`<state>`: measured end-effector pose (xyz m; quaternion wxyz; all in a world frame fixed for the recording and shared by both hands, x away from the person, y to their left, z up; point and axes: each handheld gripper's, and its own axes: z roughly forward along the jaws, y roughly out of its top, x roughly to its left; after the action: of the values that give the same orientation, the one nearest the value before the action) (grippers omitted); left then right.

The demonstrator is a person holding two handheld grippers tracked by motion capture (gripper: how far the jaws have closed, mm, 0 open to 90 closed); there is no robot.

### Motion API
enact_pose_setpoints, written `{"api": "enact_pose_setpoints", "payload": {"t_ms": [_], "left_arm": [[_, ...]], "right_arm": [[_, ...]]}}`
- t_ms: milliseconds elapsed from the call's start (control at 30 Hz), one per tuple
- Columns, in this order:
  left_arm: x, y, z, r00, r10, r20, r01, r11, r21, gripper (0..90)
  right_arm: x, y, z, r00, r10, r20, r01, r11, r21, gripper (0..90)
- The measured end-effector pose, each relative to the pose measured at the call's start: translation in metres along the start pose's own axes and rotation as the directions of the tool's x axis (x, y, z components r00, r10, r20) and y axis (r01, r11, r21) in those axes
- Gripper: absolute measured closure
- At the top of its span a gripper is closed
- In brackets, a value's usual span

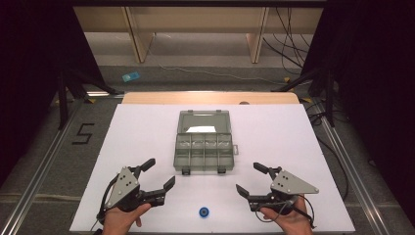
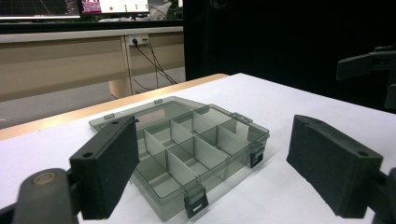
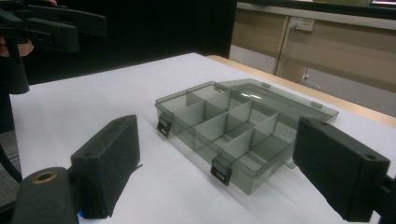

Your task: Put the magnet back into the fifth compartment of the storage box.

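high view: a clear grey plastic compartment box [image 1: 203, 148] sits mid-table on the white table [image 1: 274, 132], lid flat open behind it. my left gripper [image 1: 157, 175] and right gripper [image 1: 253, 179] hover near the front edge, both with jaws spread wide and empty. a small blue wheel [image 1: 204, 212] lies between them, just in front. i judge the wheel light, hard and prone to roll; i'd pinch it across its rim.
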<state>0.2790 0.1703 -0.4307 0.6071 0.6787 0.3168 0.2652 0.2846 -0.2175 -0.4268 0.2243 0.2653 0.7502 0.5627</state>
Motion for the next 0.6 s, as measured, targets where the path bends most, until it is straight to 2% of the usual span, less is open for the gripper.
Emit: {"api": "enact_pose_setpoints", "payload": {"t_ms": [200, 233, 267, 300, 400, 600], "left_arm": [[-0.0005, -0.0002, 0.0005, 1.0, -0.001, 0.001, 0.001, 1.0, -0.001, 15.8], [-0.0005, -0.0002, 0.0006, 1.0, 0.0, 0.0, 0.0, 1.0, -0.001, 15.9], [-0.0004, -0.0002, 0.0005, 1.0, -0.001, 0.0, 0.001, 1.0, -0.001, 15.9], [-0.0005, -0.0002, 0.0006, 1.0, -0.002, 0.0, 0.002, 1.0, -0.001, 15.9], [-0.0006, -0.0003, 0.0009, 1.0, 0.0, 0.0, 0.0, 1.0, 0.0, 15.9], [-0.0005, -0.0007, 0.0014, 1.0, 0.001, 0.0, -0.001, 1.0, 0.001, 15.9]], "right_arm": [[0.0005, 0.0, 0.0013, 1.0, -0.005, -0.006, 0.005, 1.0, 0.006, 15.6], [0.002, 0.0, 0.0016, 0.9997, 0.012, -0.021, -0.012, 1.0, 0.014, 15.7], [0.0018, 0.0, 0.003, 0.9999, -0.012, -0.005, 0.012, 1.0, 0.005, 15.6], [0.0018, 0.0, 0.003, 0.9999, -0.012, -0.005, 0.012, 1.0, 0.005, 15.6], [0.0034, 0.0, 0.0054, 0.9997, -0.02, -0.016, 0.02, 1.0, 0.024, 15.6], [0.0061, 0.0024, 0.0105, 0.9973, -0.049, -0.056, 0.05, 0.998, 0.026, 15.6]]}}
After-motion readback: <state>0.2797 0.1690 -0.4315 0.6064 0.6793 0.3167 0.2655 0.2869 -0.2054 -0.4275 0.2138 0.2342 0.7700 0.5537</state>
